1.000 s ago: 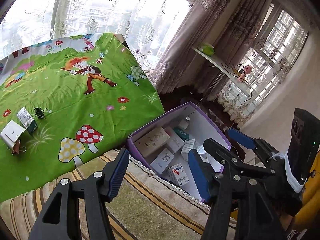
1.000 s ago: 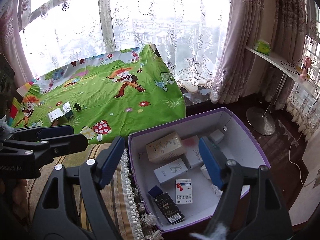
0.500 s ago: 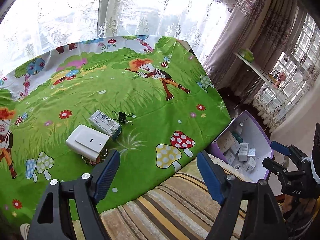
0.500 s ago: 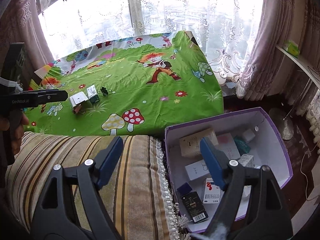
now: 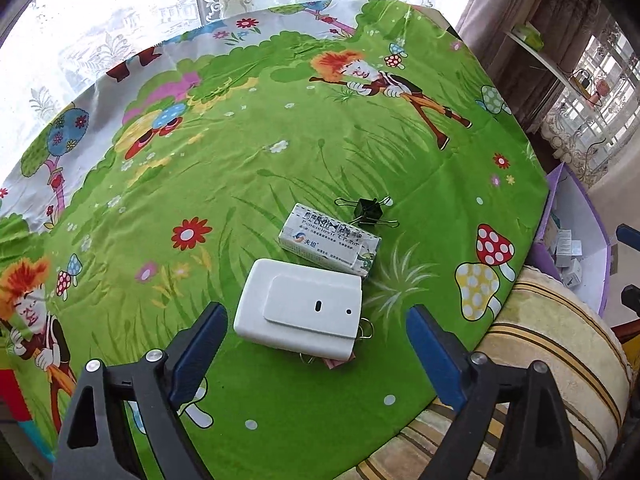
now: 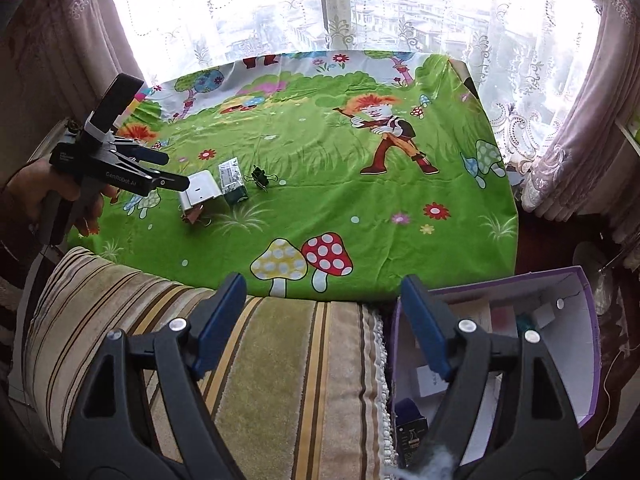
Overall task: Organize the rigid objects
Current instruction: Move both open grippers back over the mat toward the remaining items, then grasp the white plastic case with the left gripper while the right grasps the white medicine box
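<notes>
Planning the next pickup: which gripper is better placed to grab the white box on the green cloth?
Left. The left gripper hangs open right over the white box; the right gripper is over the striped cushion, well away.

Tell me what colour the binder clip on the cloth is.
Black binder clip, clearest in the left wrist view.

Green cartoon cloth [image 5: 280,128], white device [image 5: 300,314], medicine box [image 5: 330,240], binder clip [image 5: 370,212]

A pinkish scrap and wire loops [image 5: 362,330] peek from under the white device [image 5: 298,314], mostly hidden beneath it. At the right edge of the left wrist view, the purple box [image 5: 576,248] is cut off, its small cartons too tiny to read. Lower right in the right wrist view, a gripper arm covers much of the box's contents.
</notes>
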